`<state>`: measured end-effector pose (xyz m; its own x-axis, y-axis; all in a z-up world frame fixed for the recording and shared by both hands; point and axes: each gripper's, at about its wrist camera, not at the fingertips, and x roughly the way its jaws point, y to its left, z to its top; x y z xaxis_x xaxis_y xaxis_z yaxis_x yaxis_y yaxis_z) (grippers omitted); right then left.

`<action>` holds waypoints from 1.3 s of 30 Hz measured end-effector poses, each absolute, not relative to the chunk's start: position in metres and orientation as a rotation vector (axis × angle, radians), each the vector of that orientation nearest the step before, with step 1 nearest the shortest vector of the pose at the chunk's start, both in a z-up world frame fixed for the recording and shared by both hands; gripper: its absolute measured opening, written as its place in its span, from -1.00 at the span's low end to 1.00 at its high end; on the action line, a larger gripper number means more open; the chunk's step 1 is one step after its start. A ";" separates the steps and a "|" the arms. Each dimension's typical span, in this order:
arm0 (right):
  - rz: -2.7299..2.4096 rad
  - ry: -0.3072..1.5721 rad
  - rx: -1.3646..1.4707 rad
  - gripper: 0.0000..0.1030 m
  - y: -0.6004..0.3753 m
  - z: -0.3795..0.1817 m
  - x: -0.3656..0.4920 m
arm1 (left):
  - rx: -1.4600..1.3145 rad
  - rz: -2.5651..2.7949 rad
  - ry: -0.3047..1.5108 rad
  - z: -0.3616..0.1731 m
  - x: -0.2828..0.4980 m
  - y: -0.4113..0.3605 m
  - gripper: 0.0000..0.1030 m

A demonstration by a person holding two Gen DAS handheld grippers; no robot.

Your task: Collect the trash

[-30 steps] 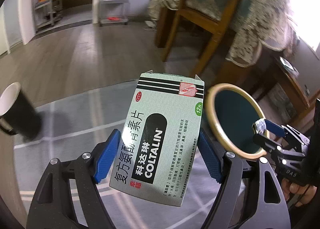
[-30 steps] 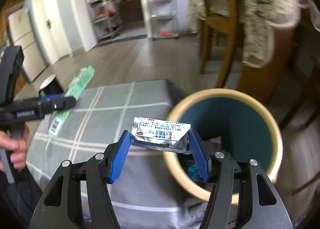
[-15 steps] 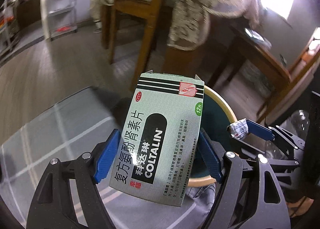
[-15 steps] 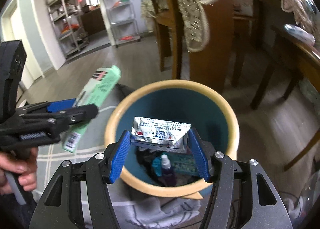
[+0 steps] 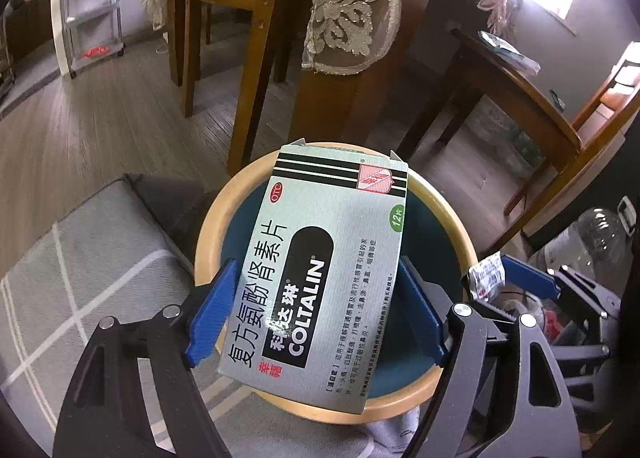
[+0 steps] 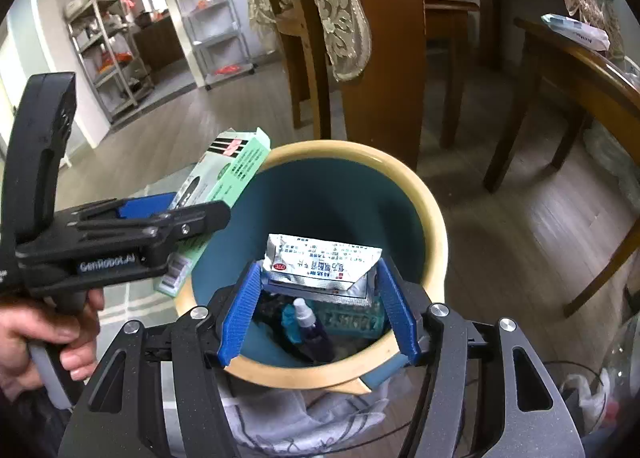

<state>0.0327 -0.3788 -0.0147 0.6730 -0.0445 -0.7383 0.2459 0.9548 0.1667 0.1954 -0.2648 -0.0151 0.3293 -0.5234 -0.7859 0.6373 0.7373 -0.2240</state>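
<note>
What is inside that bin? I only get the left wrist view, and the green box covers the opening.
Observer: The right wrist view shows a small spray bottle lying at the bottom of the bin.
Operator: And the other claw? I see just a scrap at its tip.
Observer: The right claw grips a folded foil packet, held over the bin's opening.
Operator: Who carries my claw?
Observer: A bare hand wraps the handle of the left claw, which grips the green box.
</note>
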 end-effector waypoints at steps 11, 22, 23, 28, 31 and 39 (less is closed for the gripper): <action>-0.149 0.858 0.265 0.20 -0.375 -0.025 0.047 | 0.079 -0.763 0.967 -0.008 0.200 -0.252 0.63; -0.117 0.879 0.286 0.41 -0.369 -0.034 0.057 | 0.052 -0.715 0.930 0.005 0.182 -0.216 0.79; -0.118 0.872 0.285 0.43 -0.368 -0.033 0.056 | 0.057 -0.711 0.923 0.007 0.178 -0.213 0.81; -0.128 0.840 0.267 0.48 -0.360 -0.022 0.042 | 0.111 -0.696 0.879 0.012 0.158 -0.204 0.84; -0.146 0.806 0.242 0.52 -0.357 -0.013 0.032 | 0.126 -0.687 0.846 0.018 0.148 -0.198 0.87; -0.187 0.720 0.243 0.67 -0.350 0.009 -0.007 | 0.128 -0.634 0.777 0.036 0.125 -0.174 0.88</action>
<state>-0.0066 -0.3498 0.0093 0.7370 -0.0856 -0.6705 0.2517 0.9553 0.1547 0.1248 -0.1743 0.0355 0.5382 -0.4859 -0.6886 0.5773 0.8078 -0.1188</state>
